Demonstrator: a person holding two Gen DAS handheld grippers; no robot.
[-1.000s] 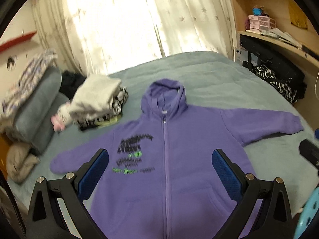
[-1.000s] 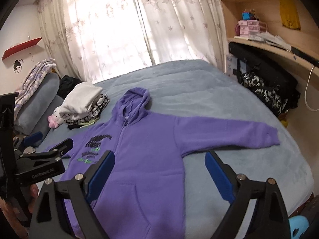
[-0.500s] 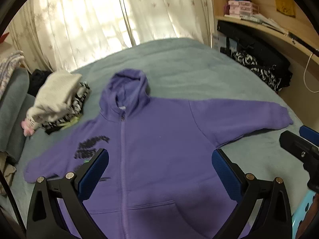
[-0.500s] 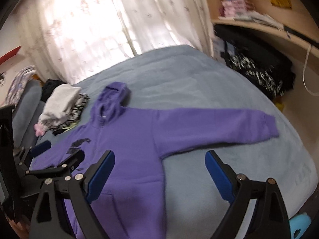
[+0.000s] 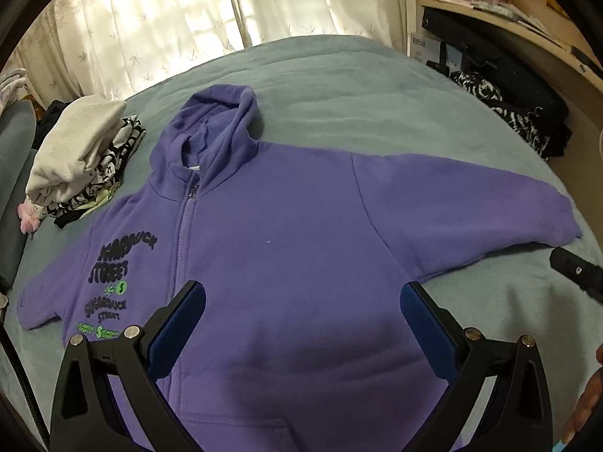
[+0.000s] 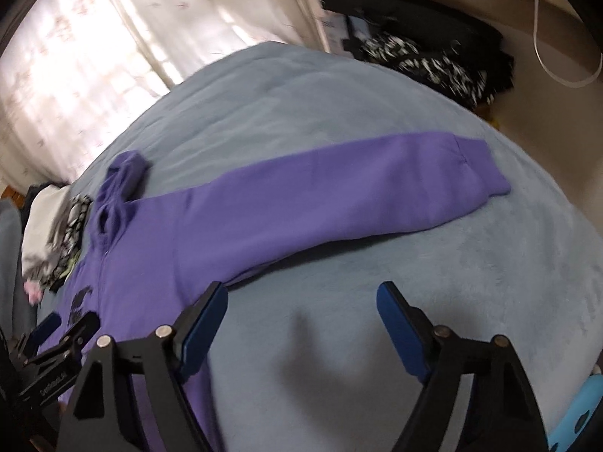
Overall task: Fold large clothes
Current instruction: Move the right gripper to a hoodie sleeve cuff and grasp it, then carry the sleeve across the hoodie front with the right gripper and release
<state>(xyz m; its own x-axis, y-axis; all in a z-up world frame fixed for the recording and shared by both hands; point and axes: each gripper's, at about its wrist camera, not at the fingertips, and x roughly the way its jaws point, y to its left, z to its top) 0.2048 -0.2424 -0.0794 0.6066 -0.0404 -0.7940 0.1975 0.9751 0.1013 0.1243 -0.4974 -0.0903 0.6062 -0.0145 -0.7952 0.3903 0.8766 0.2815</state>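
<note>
- Bed [image 5: 377, 86]: bears the hoodie [image 5: 301, 263], spread flat, zipped, sleeves out.
- Step: approach; no fold made yet.
- Left gripper [image 5: 301, 320]: wide open, empty, above the hoodie's body.
- Right gripper [image 6: 301, 324]: jaws closing, nothing between them.
- Next: grip a sleeve [image 6: 339, 196], fold it inward.

Sunlit floral curtains [image 5: 158, 30] behind a grey-blue bed [image 5: 339, 86], wooden shelves [image 5: 501, 22] alongside.

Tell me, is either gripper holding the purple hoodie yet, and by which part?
Nothing is held. The left gripper hangs open above the hoodie; the right gripper, jaws closing, has only the blue blanket between them.
</note>
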